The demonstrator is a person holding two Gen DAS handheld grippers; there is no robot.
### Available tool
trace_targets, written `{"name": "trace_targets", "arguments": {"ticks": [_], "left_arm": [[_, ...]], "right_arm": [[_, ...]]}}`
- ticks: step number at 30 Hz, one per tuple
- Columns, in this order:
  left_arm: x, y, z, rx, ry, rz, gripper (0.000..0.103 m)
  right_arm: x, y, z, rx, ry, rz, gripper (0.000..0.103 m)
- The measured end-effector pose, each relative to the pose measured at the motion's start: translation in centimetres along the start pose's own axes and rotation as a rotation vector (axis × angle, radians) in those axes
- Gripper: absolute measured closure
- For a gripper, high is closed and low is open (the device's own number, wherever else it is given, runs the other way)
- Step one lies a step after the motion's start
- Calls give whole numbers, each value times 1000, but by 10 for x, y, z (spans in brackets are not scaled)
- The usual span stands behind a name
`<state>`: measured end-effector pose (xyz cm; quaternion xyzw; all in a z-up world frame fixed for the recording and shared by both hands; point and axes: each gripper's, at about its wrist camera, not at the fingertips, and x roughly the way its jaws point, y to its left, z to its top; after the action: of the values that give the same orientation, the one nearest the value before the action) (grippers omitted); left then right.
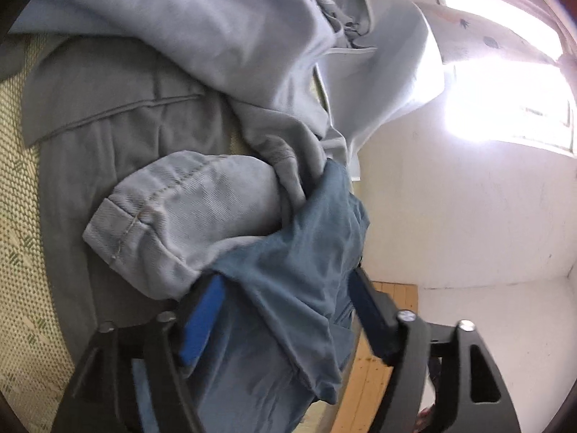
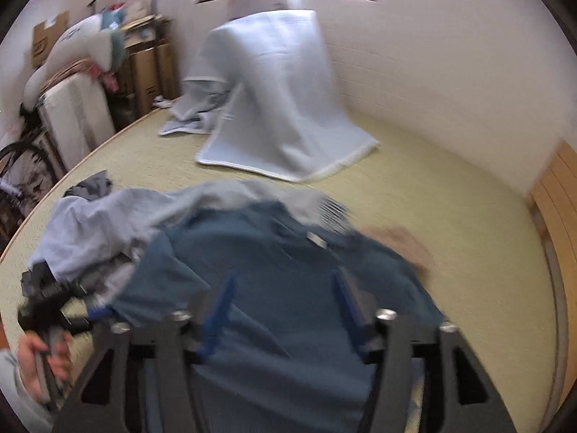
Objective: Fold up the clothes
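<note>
A blue shirt (image 2: 274, 288) lies over a heap of pale grey and light blue clothes (image 2: 108, 223) on the woven mat. In the right wrist view the shirt drapes over my right gripper (image 2: 285, 288), whose blue-padded fingers stand apart with cloth between them. In the left wrist view my left gripper (image 1: 285, 288) has the same blue shirt (image 1: 288, 270) bunched between its spread fingers, beside a light denim hem (image 1: 173, 213) and grey trousers (image 1: 119, 119). The left gripper also shows at the left of the right wrist view (image 2: 54, 310), at the shirt's edge. The right view is blurred.
A pale blue blanket (image 2: 274, 97) is draped over something upright at the back of the mat (image 2: 450, 216). Boxes and bags (image 2: 90, 43) and a bicycle wheel (image 2: 21, 169) stand at the left. A wooden floor (image 2: 555, 209) borders the mat on the right.
</note>
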<state>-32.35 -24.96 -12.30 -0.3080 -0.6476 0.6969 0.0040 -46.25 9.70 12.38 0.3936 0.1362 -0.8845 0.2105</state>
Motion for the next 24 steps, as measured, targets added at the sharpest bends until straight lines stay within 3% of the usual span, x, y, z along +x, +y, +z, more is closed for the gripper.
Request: {"name": "trace_targets", "arguments": {"ticks": [3, 8, 10, 17, 20, 22, 24], "left_arm": [[-6, -6, -5, 41, -19, 29, 22], [-21, -11, -9, 111, -47, 86, 21], [-26, -14, -10, 119, -56, 75, 21], [-28, -25, -23, 181, -42, 70, 21], [-20, -28, -27, 191, -23, 77, 21], [-18, -25, -29, 185, -10, 80, 21], [-19, -22, -29, 172, -5, 75, 21]], "right_arm": [[-1, -51, -40, 76, 41, -51, 30], [36, -120, -85, 208, 146, -69, 30], [54, -140, -105, 244, 195, -84, 31], [81, -201, -164, 563, 235, 54, 32], [90, -214, -179, 660, 230, 136, 54], [92, -206, -179, 627, 239, 159, 90], [85, -191, -172, 540, 226, 174, 100]]}}
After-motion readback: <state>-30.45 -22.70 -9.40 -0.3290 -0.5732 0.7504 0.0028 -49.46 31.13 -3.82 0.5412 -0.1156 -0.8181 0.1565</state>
